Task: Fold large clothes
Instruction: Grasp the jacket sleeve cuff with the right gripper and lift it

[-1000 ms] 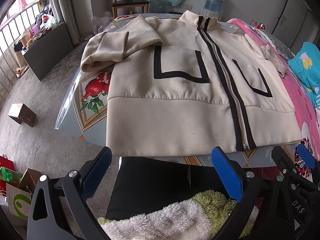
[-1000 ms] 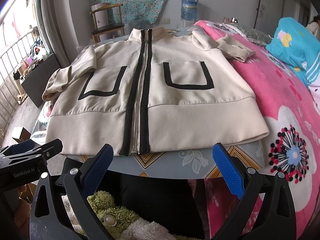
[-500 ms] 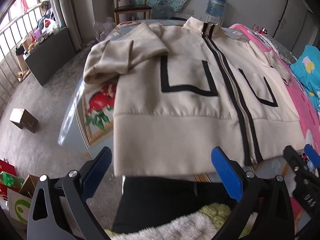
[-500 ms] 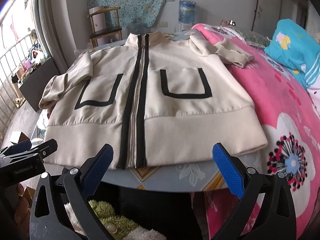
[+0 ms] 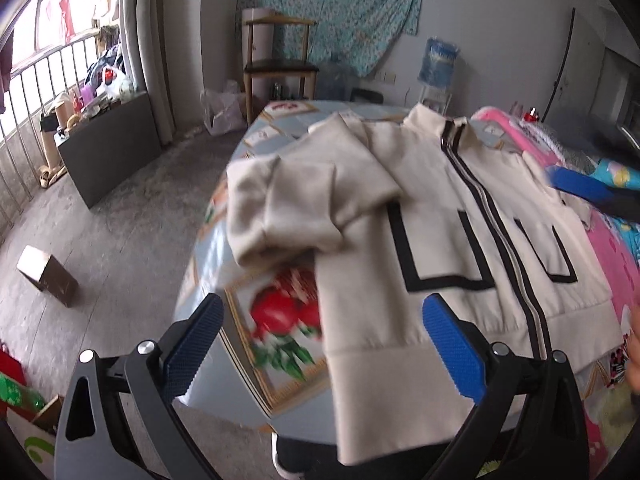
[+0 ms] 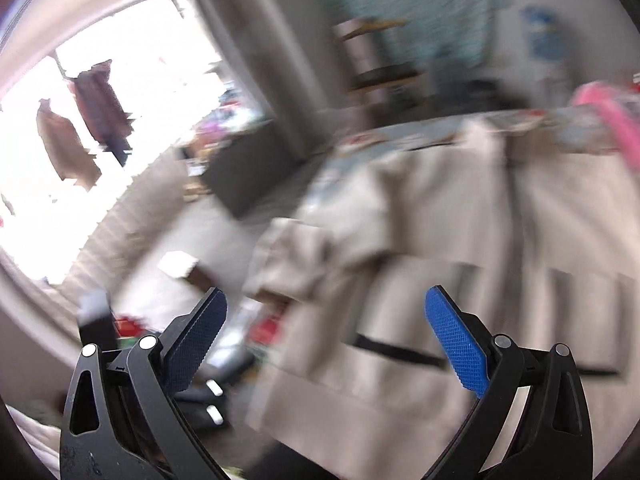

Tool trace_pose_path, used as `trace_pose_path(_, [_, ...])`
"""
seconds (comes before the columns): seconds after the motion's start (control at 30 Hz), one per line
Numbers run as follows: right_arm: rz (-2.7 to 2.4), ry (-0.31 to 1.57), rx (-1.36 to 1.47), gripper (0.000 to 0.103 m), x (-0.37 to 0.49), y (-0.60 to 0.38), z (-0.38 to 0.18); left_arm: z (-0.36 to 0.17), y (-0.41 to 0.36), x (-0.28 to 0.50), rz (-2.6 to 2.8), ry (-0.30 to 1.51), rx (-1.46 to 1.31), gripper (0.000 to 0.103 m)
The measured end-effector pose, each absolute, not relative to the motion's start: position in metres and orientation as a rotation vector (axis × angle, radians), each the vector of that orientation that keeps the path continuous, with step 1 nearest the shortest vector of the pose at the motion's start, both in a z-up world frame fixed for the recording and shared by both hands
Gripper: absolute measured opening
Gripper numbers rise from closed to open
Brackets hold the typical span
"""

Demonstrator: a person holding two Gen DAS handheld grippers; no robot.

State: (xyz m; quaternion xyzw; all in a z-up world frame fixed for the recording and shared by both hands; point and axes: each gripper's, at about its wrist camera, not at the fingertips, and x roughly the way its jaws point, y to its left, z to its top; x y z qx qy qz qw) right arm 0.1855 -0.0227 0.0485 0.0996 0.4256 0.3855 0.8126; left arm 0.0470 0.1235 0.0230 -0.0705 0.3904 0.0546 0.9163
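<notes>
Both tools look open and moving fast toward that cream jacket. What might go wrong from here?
1. The right tool's view is badly blurred, so it could pinch the jacket in the wrong spot.
2. The jacket's hem overhangs the table edge; a tug may drag it off.
3. The folded sleeve is bunched, so a grab might catch extra layers.

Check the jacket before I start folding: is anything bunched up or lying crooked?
Yes. The cream jacket lies flat, zipped and face up on the table, but the sleeve on the window side is doubled back and bunched over the chest rather than spread out. The right wrist view is too blurred to add more.
</notes>
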Motion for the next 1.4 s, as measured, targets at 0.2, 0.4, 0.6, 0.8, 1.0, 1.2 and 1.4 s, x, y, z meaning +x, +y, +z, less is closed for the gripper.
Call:
trace_pose_path(0.2, [0.959,1.147,0.279,0.096,0.265,0.053,0.002,0.023,0.148,0.057,0.051,0.778,-0.213,0.098])
trace_pose_path(0.4, [0.994,1.333,0.411,0.092,0.294,0.083,-0.041,0.017,0.161,0.066,0.02,0.768,-0.251,0.098])
trace_pose_path(0.6, [0.996,1.391,0.389,0.081,0.288,0.091,-0.052,0.009,0.164,0.08,-0.01,0.797,-0.272,0.098])
trace_pose_path(0.8, [0.988,1.387,0.334,0.064,0.289,0.093,-0.055,-0.007,0.156,0.095,0.024,0.848,-0.229,0.098])
trace_pose_path(1.0, [0.957,1.367,0.261,0.006,0.286,0.086,-0.058,-0.022,0.143,0.104,0.088,0.909,-0.155,0.098])
trace_pose_path(1.2, [1.034,1.268,0.32,0.005,0.296,0.076,-0.024,-0.021,0.139,0.11,0.107,0.901,-0.157,0.097])
trace_pose_path(1.4, [1.038,1.075,0.404,0.004,0.315,0.018,0.04,-0.005,0.13,0.117,0.103,0.857,-0.131,0.09])
